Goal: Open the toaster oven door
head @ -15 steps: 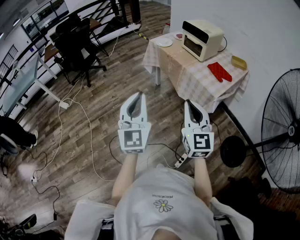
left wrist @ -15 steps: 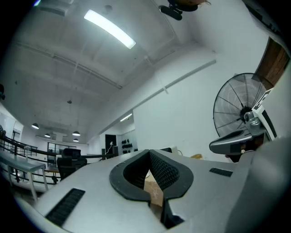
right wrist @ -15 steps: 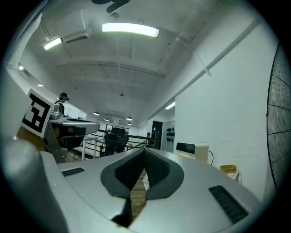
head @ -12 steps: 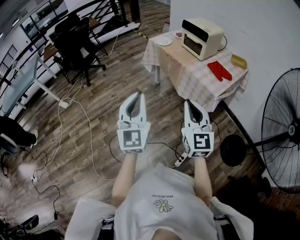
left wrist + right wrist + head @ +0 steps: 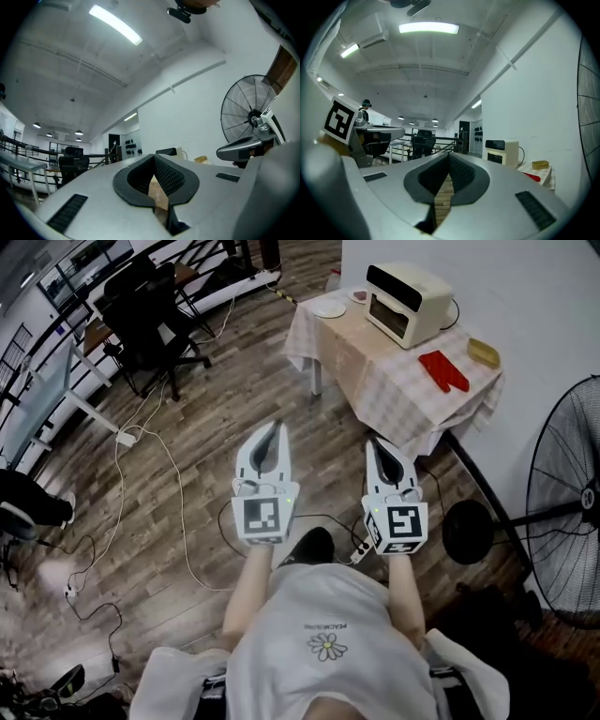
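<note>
The left claw [image 5: 276,427] and the right claw [image 5: 376,442] are both closed, with nothing between their jaws. They are held side by side above the wooden floor [image 5: 187,474], pointing forward. Well ahead and to the right, the toaster oven [image 5: 409,302] stands on the checked tabletop [image 5: 394,390] by the wall, its door [image 5: 391,318] shut. A red mitt [image 5: 443,369] lies near it.

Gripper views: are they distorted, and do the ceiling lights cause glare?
Left gripper view: strong fisheye bending, dark corners, ceiling light blown out. Right gripper view: same bending, its ceiling light glares, toaster oven sharp. Head view: milder bending, no glare.
</note>
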A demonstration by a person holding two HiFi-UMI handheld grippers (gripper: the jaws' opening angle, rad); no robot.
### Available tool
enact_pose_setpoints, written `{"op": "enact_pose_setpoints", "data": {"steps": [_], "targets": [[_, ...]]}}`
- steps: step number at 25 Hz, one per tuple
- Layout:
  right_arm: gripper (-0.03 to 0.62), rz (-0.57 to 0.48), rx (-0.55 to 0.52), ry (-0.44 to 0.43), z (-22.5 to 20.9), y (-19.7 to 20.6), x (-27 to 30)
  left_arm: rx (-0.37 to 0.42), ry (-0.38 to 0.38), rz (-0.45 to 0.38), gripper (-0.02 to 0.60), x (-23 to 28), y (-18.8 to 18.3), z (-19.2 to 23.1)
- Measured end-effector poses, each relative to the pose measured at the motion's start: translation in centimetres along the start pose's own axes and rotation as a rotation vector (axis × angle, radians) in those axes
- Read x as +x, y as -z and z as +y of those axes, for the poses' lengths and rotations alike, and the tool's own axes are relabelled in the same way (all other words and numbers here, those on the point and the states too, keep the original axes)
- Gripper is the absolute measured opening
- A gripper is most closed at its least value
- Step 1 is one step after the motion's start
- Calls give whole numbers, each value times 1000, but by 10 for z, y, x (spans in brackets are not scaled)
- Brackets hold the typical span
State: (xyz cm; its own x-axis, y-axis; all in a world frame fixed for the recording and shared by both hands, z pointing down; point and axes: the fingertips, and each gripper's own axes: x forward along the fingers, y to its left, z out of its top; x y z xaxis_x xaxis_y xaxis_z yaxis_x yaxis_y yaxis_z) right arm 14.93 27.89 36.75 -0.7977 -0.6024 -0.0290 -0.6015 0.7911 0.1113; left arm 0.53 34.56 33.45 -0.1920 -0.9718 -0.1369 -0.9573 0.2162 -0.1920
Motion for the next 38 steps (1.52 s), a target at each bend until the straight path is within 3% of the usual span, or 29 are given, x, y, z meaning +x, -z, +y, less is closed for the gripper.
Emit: {"op": "enact_pose_setpoints", "data": {"steps": [7, 17, 27, 31, 38], "targets": [[11, 23, -10, 2, -10, 12, 11, -9, 18, -8, 17, 27, 13, 2], [11, 24, -40, 78, -61, 21, 83, -23, 89, -75, 17, 132, 23, 17], [11, 61, -10, 189, -137, 31, 226, -39, 221, -106, 18, 301, 50, 43], [11, 65, 9, 245, -170, 30, 288, -83, 274, -152, 18, 377, 48, 58], [11, 73, 33, 311, -217, 33, 370, -83, 407, -187, 18, 482, 58, 59]]}}
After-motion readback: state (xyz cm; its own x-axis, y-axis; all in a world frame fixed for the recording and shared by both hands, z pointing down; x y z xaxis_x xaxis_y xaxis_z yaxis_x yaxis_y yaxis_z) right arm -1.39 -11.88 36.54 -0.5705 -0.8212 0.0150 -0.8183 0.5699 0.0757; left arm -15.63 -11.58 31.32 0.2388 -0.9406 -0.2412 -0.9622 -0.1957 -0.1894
